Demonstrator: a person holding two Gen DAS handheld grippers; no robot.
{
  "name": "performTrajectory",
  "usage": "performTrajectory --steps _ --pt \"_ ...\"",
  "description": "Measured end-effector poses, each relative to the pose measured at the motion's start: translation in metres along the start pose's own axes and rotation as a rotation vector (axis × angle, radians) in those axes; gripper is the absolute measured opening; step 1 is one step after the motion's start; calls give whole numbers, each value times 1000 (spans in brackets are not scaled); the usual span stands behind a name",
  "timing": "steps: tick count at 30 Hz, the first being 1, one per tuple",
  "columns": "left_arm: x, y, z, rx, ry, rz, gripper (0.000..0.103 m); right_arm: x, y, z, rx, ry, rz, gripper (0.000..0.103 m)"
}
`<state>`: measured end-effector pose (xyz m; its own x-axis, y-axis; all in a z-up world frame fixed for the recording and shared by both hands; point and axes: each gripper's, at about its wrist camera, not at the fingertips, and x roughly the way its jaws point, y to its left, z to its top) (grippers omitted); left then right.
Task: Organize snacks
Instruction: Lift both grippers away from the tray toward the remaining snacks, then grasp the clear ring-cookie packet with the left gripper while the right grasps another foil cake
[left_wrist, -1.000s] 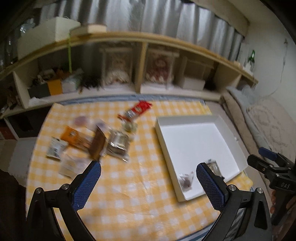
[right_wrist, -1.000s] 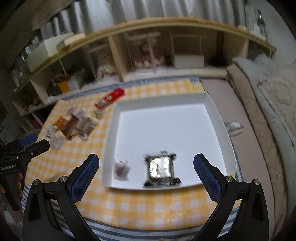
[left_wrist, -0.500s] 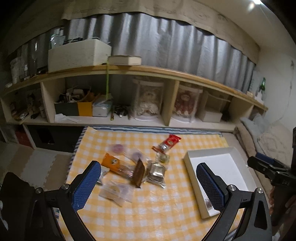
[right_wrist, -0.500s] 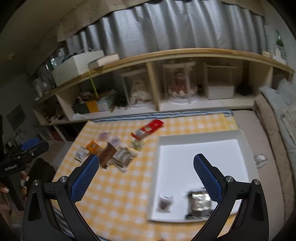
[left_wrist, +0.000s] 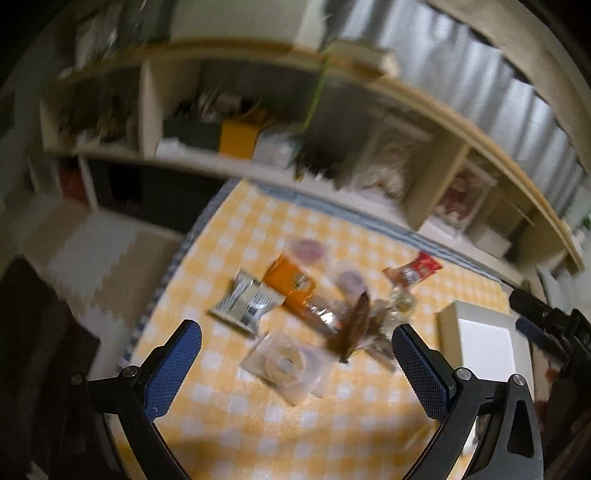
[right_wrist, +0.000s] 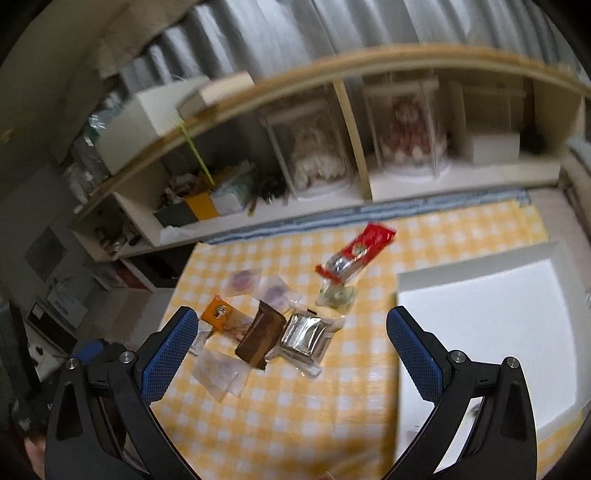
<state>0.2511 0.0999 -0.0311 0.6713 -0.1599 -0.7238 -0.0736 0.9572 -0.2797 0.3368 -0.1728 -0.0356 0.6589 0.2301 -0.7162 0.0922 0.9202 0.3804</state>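
Note:
Several snack packets lie in a pile on the yellow checked tablecloth (left_wrist: 258, 417): an orange packet (left_wrist: 291, 284), a silver striped packet (left_wrist: 245, 304), a brown packet (right_wrist: 262, 334), a silver foil packet (right_wrist: 304, 334), a clear packet (left_wrist: 286, 365) and a red packet (right_wrist: 356, 251). A white tray (right_wrist: 484, 325) lies to their right. My left gripper (left_wrist: 295, 369) is open above the clear packet. My right gripper (right_wrist: 291, 358) is open above the pile, holding nothing.
A long wooden shelf unit (right_wrist: 354, 192) runs along the far side, with boxes and two dolls in clear cases. The floor mat (left_wrist: 85, 258) lies past the table's left edge. The right gripper (left_wrist: 554, 328) shows at the right of the left wrist view.
Both grippers have swung left from the white tray toward the snack pile and come closer to it. Both stay open and empty.

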Motion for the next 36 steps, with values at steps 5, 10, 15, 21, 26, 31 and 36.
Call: performTrajectory --steps 5,10,15,21,26,31,36 --pt "65 2 17 -32 92 40 103 60 -9 -7 123 139 -19 103" --pt "120 4 17 -3 154 123 103 105 -18 -15 202 243 -28 89" --pt "165 -9 16 84 184 210 103 139 -25 -23 277 317 -49 85" --pt "190 -12 -2 150 230 259 103 163 -26 -27 296 368 -86 85" --pt "181 0 -6 149 257 285 103 184 -23 -35 296 436 -87 85" --pt "165 4 -16 194 322 295 103 187 -20 -44 240 443 -145 70" --pt "146 3 -30 225 367 309 103 177 -21 -50 202 447 -122 58"
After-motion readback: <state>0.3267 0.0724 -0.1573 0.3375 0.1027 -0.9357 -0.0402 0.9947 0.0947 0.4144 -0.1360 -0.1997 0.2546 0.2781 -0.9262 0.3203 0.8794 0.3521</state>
